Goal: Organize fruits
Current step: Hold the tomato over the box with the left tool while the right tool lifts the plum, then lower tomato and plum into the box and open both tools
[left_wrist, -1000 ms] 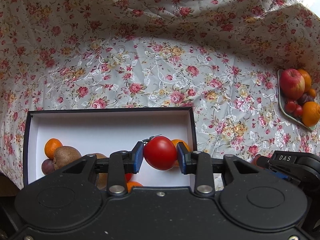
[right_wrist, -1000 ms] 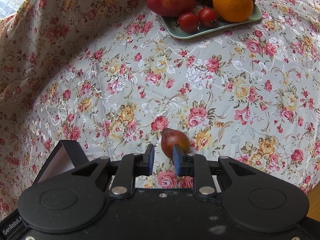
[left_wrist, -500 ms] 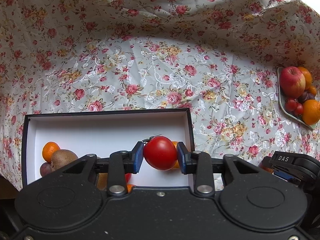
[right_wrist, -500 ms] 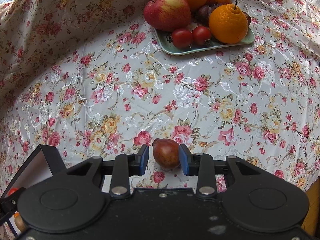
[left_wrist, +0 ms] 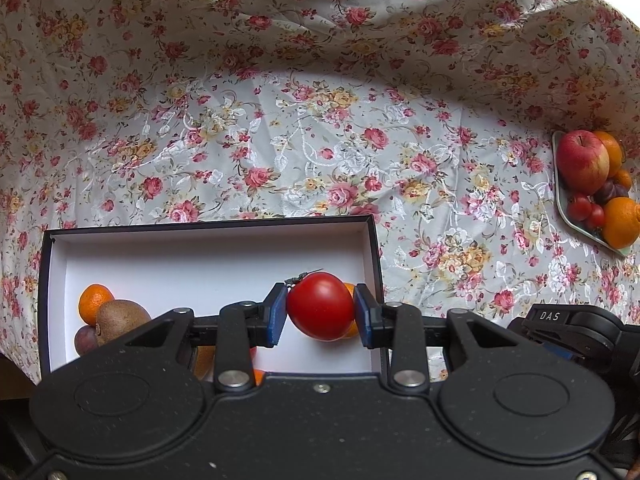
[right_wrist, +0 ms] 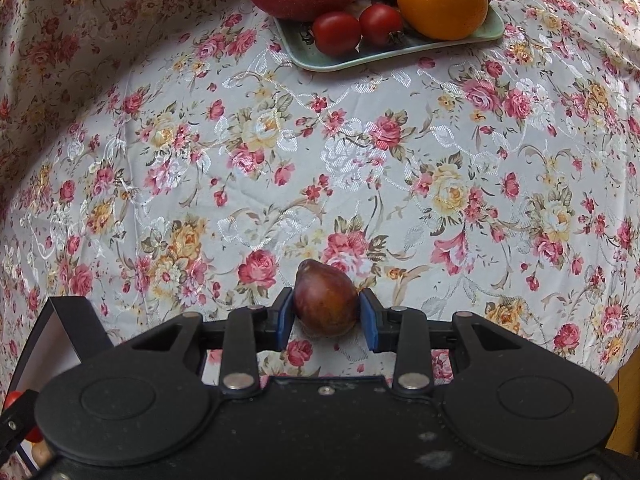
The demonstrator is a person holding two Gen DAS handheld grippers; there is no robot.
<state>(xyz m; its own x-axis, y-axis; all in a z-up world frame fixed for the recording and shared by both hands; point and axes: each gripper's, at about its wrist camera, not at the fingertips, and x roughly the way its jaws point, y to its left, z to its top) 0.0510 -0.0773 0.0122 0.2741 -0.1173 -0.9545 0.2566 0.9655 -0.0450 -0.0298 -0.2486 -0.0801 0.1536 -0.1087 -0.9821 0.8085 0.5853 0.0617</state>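
Both claws grip: our left claw (left_wrist: 320,314) poises a round red tomato (left_wrist: 320,306) over the black white-lined box (left_wrist: 208,254) for dropping, our right claw (right_wrist: 326,312) carries a small brownish-red pear (right_wrist: 325,304) boxward.

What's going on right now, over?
Left gripper clamps tomato over box. Right gripper grips small pear above tablecloth. Nothing blocking.

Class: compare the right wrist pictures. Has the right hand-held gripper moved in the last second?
Yes. The right hand-held gripper, shut on the fig, has shifted; the plate drifted down, then back up and right.
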